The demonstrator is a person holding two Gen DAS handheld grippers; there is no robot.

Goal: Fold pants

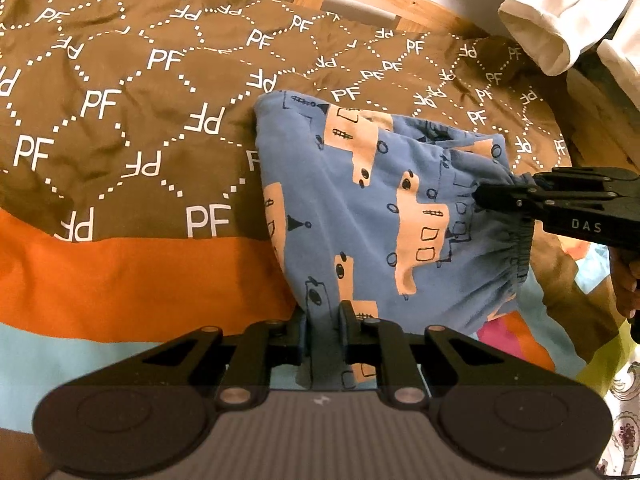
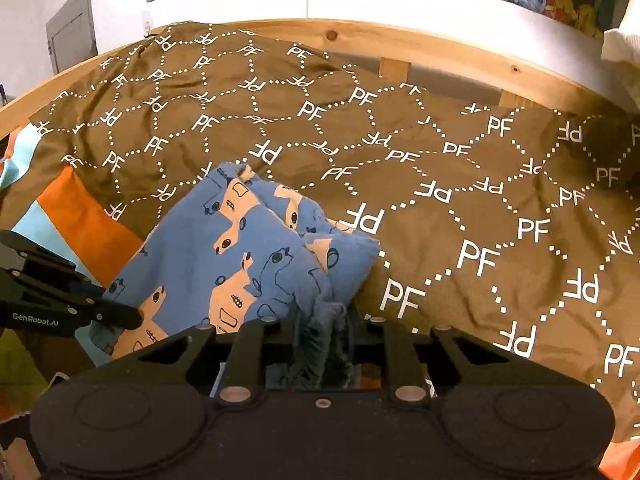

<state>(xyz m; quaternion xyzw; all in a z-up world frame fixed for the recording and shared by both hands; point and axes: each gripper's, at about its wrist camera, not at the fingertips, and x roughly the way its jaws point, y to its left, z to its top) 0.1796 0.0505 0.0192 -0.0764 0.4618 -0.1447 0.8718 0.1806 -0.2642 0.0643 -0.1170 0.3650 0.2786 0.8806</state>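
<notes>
The blue pants (image 1: 360,208) with peach vehicle prints lie folded over on the bed cover, held up at the near edge. They also show in the right wrist view (image 2: 240,256). My left gripper (image 1: 323,320) is shut on the pants' near edge. My right gripper (image 2: 323,320) is shut on the gathered elastic waistband; it also shows in the left wrist view (image 1: 486,196) at the right, pinching the waistband. The left gripper shows in the right wrist view (image 2: 132,316) at the lower left, its tip on the pants.
A brown bed cover (image 2: 440,184) with white "PF" print and orange (image 1: 140,276) and light blue stripes lies under the pants. A wooden bed rail (image 2: 360,40) runs along the back. A white garment (image 1: 560,20) hangs at the upper right.
</notes>
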